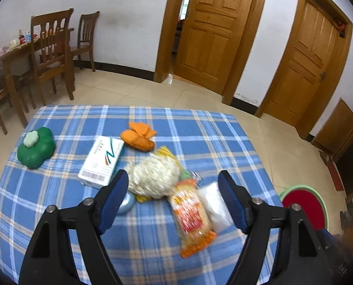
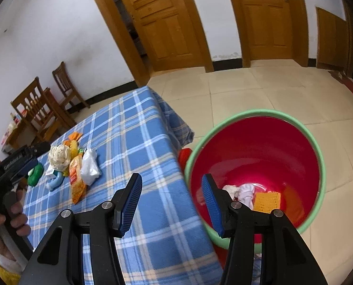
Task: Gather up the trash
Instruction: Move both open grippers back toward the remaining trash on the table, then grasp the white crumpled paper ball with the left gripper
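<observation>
left gripper (image 1: 173,185): fingers spread wide, released, grasping nothing, above the trash heaped on the desk (image 1: 57,213). between the fingers in view lie a cream crumpled wad (image 1: 152,178), an orange snack wrapper (image 1: 192,216) and a white plastic bag (image 1: 214,204); contact cannot be confirmed. a white carton (image 1: 101,161) lies just left of them. right gripper (image 2: 171,201): fingers part open, empty, straddling the desk edge and the red basin (image 2: 259,152) on the floor, which holds discarded scraps.

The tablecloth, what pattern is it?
Blue plaid with white and tan stripes on the tablecloth, clearest from the left wrist view.
</observation>
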Motion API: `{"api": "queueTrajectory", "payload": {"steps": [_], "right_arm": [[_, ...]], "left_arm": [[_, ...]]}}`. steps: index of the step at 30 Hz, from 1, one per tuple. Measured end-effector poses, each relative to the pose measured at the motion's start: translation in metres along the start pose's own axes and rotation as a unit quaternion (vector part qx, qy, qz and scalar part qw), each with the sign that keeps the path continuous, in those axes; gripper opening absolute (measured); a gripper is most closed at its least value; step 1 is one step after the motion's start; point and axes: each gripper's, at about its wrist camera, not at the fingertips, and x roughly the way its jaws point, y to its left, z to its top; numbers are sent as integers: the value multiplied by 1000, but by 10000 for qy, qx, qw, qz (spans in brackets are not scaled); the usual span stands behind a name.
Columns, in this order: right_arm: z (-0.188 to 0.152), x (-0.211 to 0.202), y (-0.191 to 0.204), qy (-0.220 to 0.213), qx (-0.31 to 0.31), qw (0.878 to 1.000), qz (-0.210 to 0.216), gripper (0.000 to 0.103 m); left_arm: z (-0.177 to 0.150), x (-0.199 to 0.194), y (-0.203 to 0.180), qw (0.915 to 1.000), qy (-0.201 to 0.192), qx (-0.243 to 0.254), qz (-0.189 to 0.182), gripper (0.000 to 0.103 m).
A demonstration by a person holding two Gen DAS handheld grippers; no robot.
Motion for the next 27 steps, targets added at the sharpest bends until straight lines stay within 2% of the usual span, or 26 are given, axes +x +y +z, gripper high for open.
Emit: {"api": "queueTrajectory", "payload": {"steps": [8, 24, 27], "right_arm": [[4, 14, 15, 124, -144, 9998, 84, 54], [12, 41, 36, 318, -365, 9987, 136, 54], [12, 46, 42, 350, -436, 9983, 191, 54]], "left_arm": [[11, 19, 4, 9988, -184, 220, 386, 80], [6, 53, 18, 9996, 128, 128, 230, 80], [2, 55, 20, 9995, 187, 121, 224, 74]]}}
